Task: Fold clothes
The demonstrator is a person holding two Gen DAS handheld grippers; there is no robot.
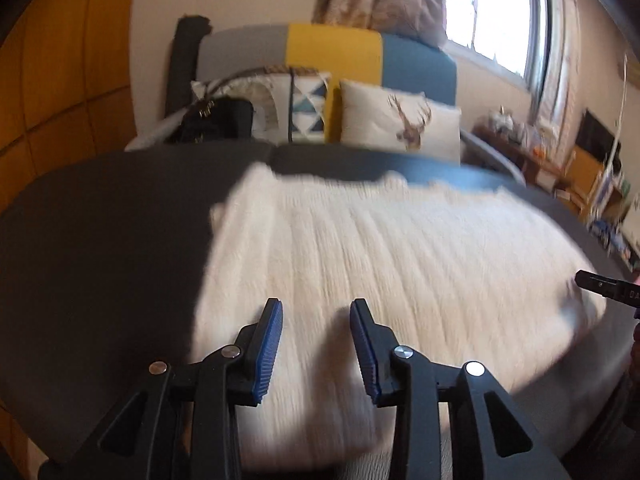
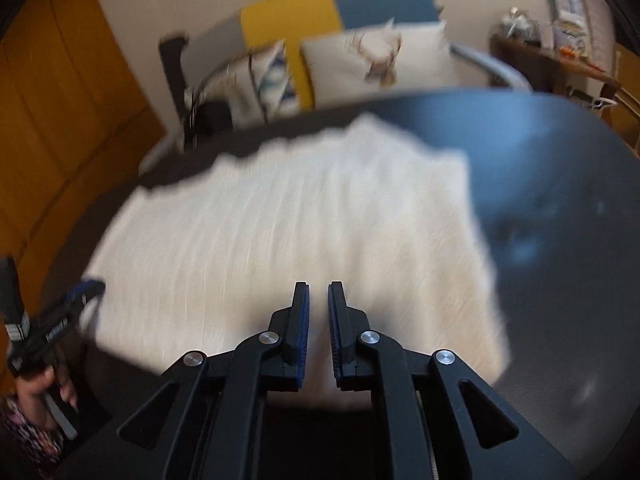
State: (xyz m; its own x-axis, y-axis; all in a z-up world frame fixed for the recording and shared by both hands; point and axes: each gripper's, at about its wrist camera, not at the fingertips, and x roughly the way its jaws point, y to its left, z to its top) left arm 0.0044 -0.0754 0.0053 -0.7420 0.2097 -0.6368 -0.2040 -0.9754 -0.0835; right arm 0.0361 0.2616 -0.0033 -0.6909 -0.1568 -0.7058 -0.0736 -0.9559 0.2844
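Room: living space with cream walls, a bright window (image 1: pixel 496 12) with patterned curtains, orange-brown wooden panelling (image 1: pixel 60 80) at the left side.

Surface: dark, round-edged table (image 1: pixel 100 240), matte, with a bluish sheen on its right part in the right wrist view.

Behind the table: sofa (image 1: pixel 332 52) in grey, yellow and blue blocks; a white cushion with a deer print (image 1: pixel 404 124); a cushion with blue triangles (image 1: pixel 308 108); a black bag (image 1: pixel 218 120) at the sofa's left end.

Task item: cream ribbed knit garment (image 1: pixel 360 260), lying flat on the table and already folded into a rough rectangle; both views are motion-blurred, so finer detail cannot be told.

Left gripper (image 1: pixel 316 308): black tongs with blue pads, spread wide, nothing between them, over the garment's near edge.

Right gripper (image 2: pixel 318 286): tongs nearly together with a narrow gap, holding nothing, above the garment's near edge.

A hand (image 2: pixel 36 392) grasps the left tool's handle, seen from the right wrist view.
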